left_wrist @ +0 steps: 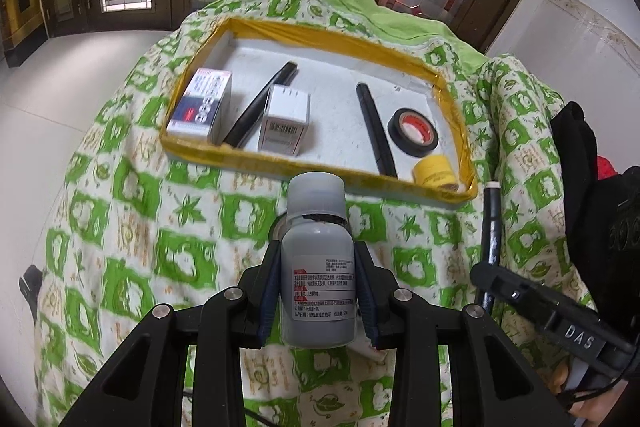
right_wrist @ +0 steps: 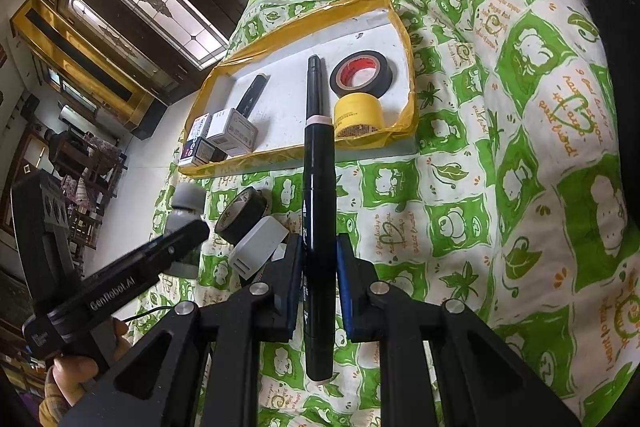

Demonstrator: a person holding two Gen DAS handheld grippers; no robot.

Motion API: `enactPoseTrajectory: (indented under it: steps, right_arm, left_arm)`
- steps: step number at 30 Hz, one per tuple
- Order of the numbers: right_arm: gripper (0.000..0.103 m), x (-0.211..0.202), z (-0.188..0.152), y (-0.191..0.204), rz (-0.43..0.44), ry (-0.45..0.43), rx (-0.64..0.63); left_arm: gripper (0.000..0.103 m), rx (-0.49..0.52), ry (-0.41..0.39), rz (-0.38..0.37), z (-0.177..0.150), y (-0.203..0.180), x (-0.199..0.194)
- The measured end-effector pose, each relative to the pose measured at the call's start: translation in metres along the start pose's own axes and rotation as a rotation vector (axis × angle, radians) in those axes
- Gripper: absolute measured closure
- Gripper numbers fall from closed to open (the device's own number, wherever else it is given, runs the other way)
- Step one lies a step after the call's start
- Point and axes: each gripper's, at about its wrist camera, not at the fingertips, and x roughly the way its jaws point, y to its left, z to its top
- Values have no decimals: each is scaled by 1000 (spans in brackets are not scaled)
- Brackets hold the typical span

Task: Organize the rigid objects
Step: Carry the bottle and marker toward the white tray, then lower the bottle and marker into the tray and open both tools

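Clamped between the left tongs (left_wrist: 316,301) is a grey bottle (left_wrist: 318,267) with a white label, gripped around its lower body so the capped end juts out ahead; the jaws stand partly apart only because the bottle fills them. The right tongs (right_wrist: 318,291) are closed almost fully on a black marker (right_wrist: 318,227), held near its middle with a long length projecting forward. Ahead of both pairs lies the yellow-edged tray (left_wrist: 452,95), already carrying two small boxes (left_wrist: 202,103), two more black pens (left_wrist: 376,131), a black tape roll (left_wrist: 414,133) and a yellow tape roll (left_wrist: 436,173). Just left of the right tongs, on the green patterned quilt (right_wrist: 460,227), sit another tape roll (right_wrist: 240,215) and a grey adapter block (right_wrist: 260,243), not yet tidied. My worry is the bottle: smooth, round and held low, it could swivel or slide out if tipped toward the tray. The marker's long overhang could knock the yellow roll or catch the near rim on the way in, and the soft quilt may let the tray tilt. Label text is too small to read, the bottle's base is hidden behind the jaws, and what the quilt covers cannot be made out.
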Motion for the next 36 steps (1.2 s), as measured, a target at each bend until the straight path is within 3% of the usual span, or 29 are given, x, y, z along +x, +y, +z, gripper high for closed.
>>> enactPoseTrajectory:
  steps: [19,36]
  right_arm:
    - [87,12,38,0,48,-8,60]
    - [87,49,110,7,51,-42,88]
  left_arm:
    - [67,118,19,-6,50,-36,29]
    - [67,88,51,6,83,-23,75]
